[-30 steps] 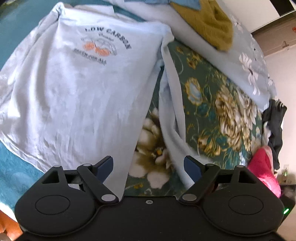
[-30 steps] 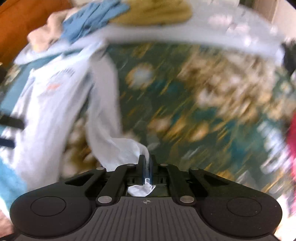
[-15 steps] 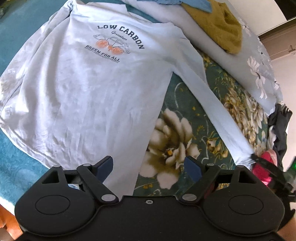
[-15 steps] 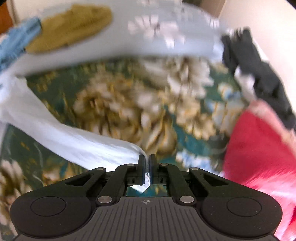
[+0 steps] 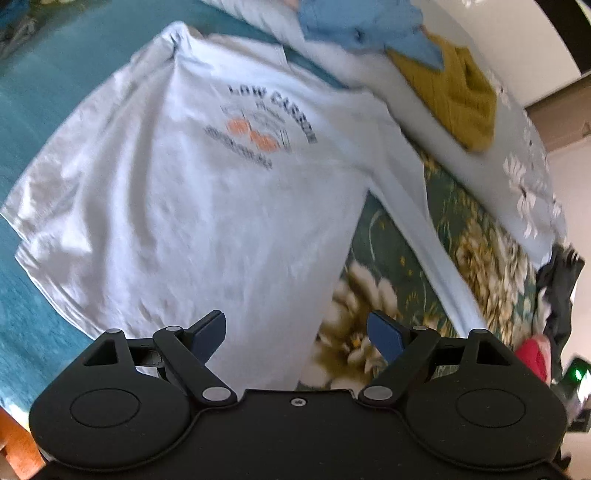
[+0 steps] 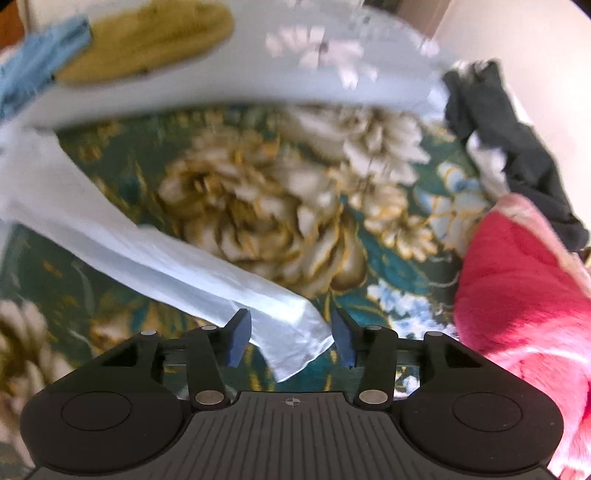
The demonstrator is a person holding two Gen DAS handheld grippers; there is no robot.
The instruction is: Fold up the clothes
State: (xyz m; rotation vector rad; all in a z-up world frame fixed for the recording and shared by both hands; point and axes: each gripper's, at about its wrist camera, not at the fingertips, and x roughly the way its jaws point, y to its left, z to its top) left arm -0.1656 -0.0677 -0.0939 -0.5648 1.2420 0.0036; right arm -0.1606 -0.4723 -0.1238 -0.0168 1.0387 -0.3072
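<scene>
A white long-sleeved shirt with dark lettering and an orange print lies spread flat on the bed. Its right sleeve stretches out straight over the green floral bedspread. My left gripper is open and empty above the shirt's hem. In the right wrist view the sleeve lies on the bedspread, its cuff between the open jaws of my right gripper, which no longer pinch it.
A mustard garment and a blue garment lie on the pale floral pillow at the far side. A pink garment and a dark garment are heaped at the right. A teal blanket covers the left.
My right gripper pulled the sleeve out straight to the right, then opened and let go of the cuff. The left gripper stayed open and shifted slightly over the shirt.
</scene>
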